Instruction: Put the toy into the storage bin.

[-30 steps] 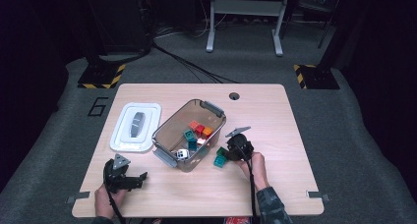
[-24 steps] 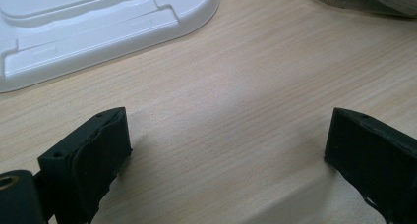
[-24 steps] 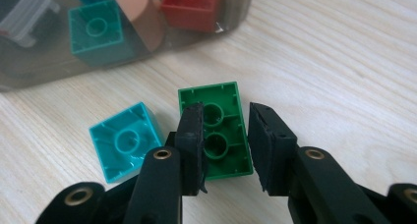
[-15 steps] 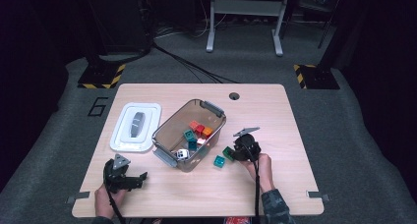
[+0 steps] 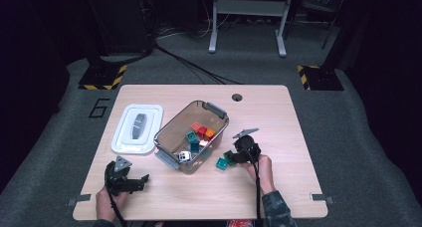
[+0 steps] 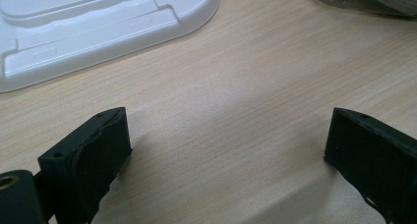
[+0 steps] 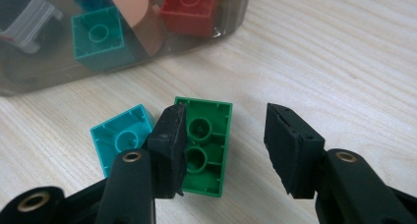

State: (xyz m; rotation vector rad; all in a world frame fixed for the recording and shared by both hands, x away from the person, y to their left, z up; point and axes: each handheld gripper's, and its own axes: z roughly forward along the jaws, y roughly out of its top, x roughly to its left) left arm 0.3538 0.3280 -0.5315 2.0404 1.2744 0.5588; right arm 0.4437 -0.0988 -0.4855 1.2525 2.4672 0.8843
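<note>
The green brick [image 7: 209, 145] lies hollow side up near the table's front edge, just beside the teal brick [image 7: 120, 135]. It looks light, stiff and smooth; grip its long sides. The right gripper [image 7: 223, 145] has just been opening, the brick loose between its jaws. The left gripper [image 6: 221, 155] stands open and empty.

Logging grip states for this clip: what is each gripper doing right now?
Left gripper: open, empty, over bare table.
Right gripper: jaws just opening, green brick between them, not clamped.
</note>
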